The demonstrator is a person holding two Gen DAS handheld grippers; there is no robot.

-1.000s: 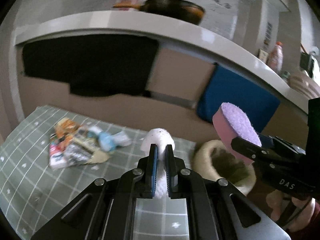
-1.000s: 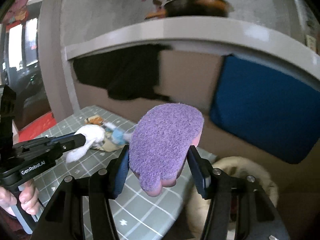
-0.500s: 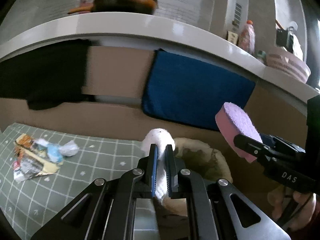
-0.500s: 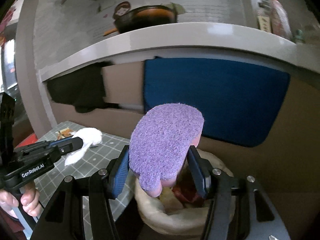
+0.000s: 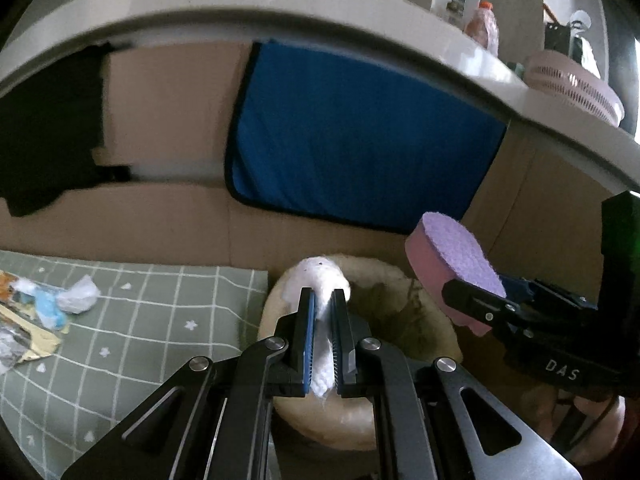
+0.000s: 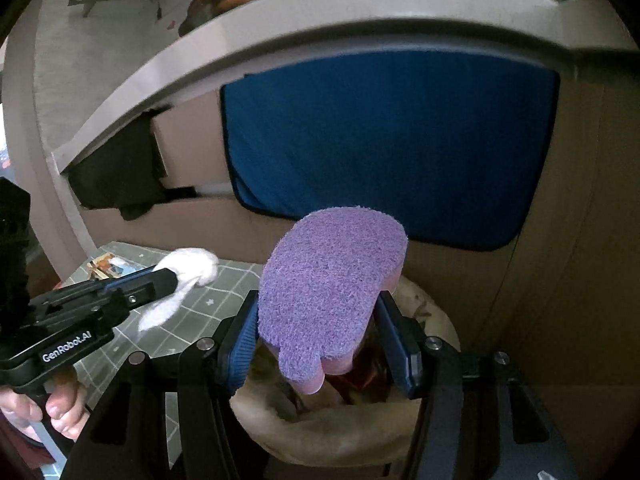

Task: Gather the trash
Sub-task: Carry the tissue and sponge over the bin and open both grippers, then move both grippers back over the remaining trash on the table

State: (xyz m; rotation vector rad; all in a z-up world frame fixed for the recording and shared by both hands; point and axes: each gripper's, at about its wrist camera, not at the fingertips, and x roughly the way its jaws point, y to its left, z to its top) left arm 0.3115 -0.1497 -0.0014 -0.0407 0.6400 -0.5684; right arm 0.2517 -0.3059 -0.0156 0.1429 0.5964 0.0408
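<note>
The left gripper (image 5: 323, 320) pinches a white tissue wad (image 5: 320, 280) nearly closed, poised over the beige trash bag (image 5: 360, 428) for dropping; the right gripper (image 6: 318, 338), jaws wide, clamps a purple sponge (image 6: 328, 280) above the same opening; wrappers (image 5: 28, 320) remain on the checked mat (image 5: 160, 320).

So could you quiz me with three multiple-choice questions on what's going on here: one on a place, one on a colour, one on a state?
1. Where is the bin?
A. off the mat's edge
B. on the shelf
C. on the mat's middle

2. What colour is the sponge's rough face?
A. green
B. purple
C. yellow

3. How is the left gripper?
A. wide open, empty
B. shut on a tissue
C. shut on a bottle

Answers:
1 A: the bin stands past the mat's edge.
2 B: the face looks purple.
3 B: the tissue is pinched between its fingers.
</note>
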